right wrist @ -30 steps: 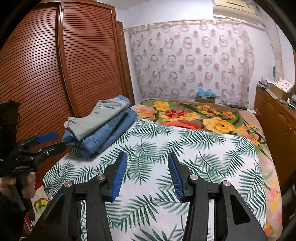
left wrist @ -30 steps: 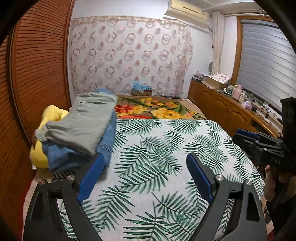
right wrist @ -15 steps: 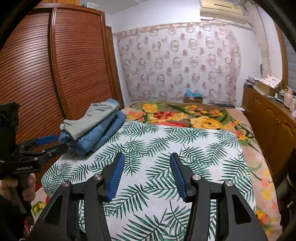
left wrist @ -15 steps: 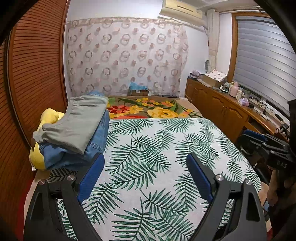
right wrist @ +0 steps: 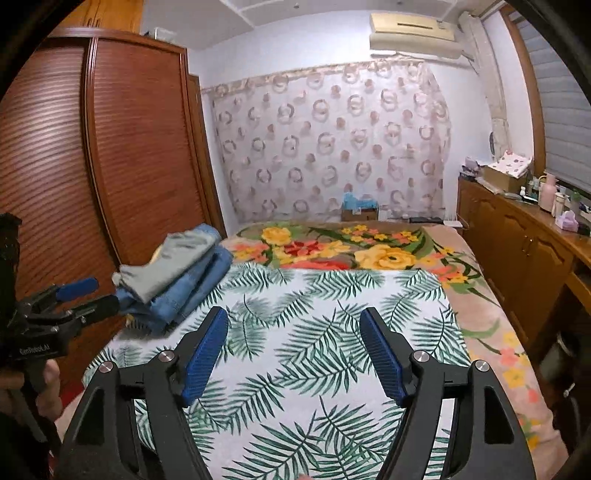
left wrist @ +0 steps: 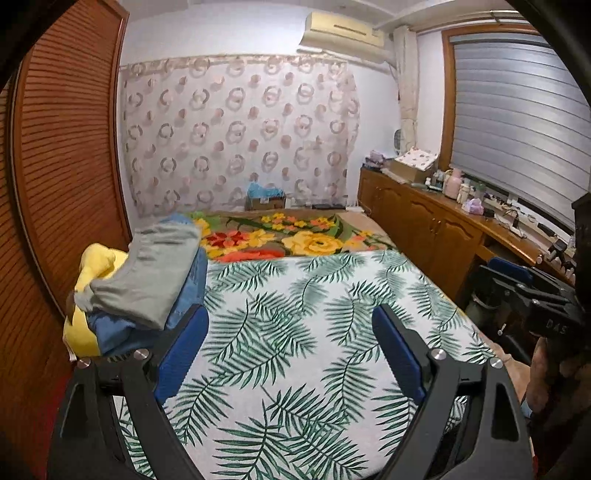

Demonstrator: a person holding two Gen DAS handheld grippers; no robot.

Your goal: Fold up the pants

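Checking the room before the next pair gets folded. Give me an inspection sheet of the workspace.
Surface: leaf-print sheet on the bed, floral blanket beyond.
Job's things: grey pants folded on top of jeans, stacked at the bed's edge by the wardrobe.
Clutter: yellow cushion beside the stack.
Grippers: left tool open, empty; right tool just opened wider, empty.
Cables: some on the counter.
Surroundings: wardrobe, curtain, air conditioner.
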